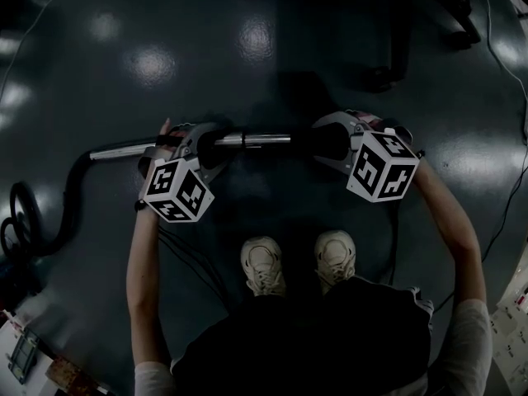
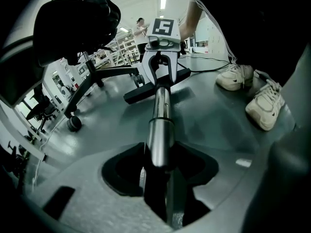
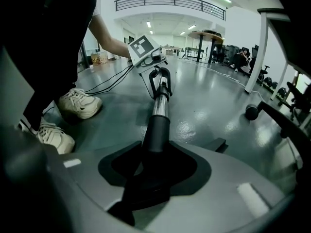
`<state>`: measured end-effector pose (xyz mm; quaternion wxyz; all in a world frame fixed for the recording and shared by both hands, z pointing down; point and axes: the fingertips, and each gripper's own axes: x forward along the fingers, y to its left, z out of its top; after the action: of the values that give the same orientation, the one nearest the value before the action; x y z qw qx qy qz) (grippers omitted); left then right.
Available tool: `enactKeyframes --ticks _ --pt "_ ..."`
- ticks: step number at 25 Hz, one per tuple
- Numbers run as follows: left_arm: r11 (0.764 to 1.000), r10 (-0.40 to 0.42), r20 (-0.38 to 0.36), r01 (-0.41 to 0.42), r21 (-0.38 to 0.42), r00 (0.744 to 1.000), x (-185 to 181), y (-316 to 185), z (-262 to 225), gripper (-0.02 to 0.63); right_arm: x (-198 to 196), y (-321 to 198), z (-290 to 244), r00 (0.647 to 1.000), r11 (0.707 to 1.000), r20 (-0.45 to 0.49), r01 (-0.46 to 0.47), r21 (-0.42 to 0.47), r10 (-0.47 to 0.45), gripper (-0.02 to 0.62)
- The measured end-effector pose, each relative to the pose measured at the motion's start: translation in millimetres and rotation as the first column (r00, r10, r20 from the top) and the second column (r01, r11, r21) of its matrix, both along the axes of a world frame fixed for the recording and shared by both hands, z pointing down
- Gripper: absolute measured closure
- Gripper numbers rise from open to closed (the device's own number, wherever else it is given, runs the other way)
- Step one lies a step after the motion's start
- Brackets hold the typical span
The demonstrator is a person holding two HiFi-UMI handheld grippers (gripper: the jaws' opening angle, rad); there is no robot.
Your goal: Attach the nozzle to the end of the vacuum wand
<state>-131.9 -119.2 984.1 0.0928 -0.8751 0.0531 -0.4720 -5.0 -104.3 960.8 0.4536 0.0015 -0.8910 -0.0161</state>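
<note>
Your left gripper (image 1: pixel 208 144) is clamped on the shiny silver metal vacuum wand (image 1: pixel 256 139), with its jaws pressing the tube from both sides. Your right gripper (image 1: pixel 328 143) is clamped on the black cylindrical plastic nozzle (image 3: pixel 156 130), whose mouth sits over the wand's end. The wand lies level between both grippers, above the dark glossy floor (image 1: pixel 247 48) and just ahead of your white lace-up shoes (image 1: pixel 262 266). A black flexible hose (image 1: pixel 73 192) trails from the wand's left end.

You wear white lace-up sneakers (image 1: pixel 262 264) at lower centre, dark trousers (image 1: pixel 330 337), a pale short-sleeved shirt (image 1: pixel 474 337) — your grey left gripper (image 2: pixel 158 174) and right gripper (image 3: pixel 153 166) each carry a black-and-white marker cube (image 1: pixel 175 190).
</note>
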Motion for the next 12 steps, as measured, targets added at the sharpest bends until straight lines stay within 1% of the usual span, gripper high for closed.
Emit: enactKeyframes --ticks 2,5,6,9,12 --pt "1.0 -0.004 -0.016 0.004 -0.012 1.0 4 0 -2 0.402 -2 -1 -4 1.0 1.0 -0.025 0.001 0.01 -0.001 0.417" --pt "1.0 -0.006 -0.044 0.005 -0.026 0.999 14 2 -4 0.402 -8 -2 -5 0.993 0.998 -0.109 0.054 0.042 -0.05 0.419" --pt "1.0 -0.011 -0.057 0.009 -0.029 0.998 17 2 -5 0.403 -11 -3 -6 0.991 0.997 -0.121 0.063 0.044 -0.057 0.419" --pt "0.999 -0.017 -0.078 0.015 -0.036 0.997 24 0 -9 0.405 -21 -6 -7 0.993 0.999 -0.111 0.043 0.029 -0.04 0.42" --pt "1.0 0.017 -0.054 -0.017 -0.011 0.998 27 4 -3 0.405 -21 -3 0 0.995 1.0 -0.093 0.031 0.002 -0.031 0.42"
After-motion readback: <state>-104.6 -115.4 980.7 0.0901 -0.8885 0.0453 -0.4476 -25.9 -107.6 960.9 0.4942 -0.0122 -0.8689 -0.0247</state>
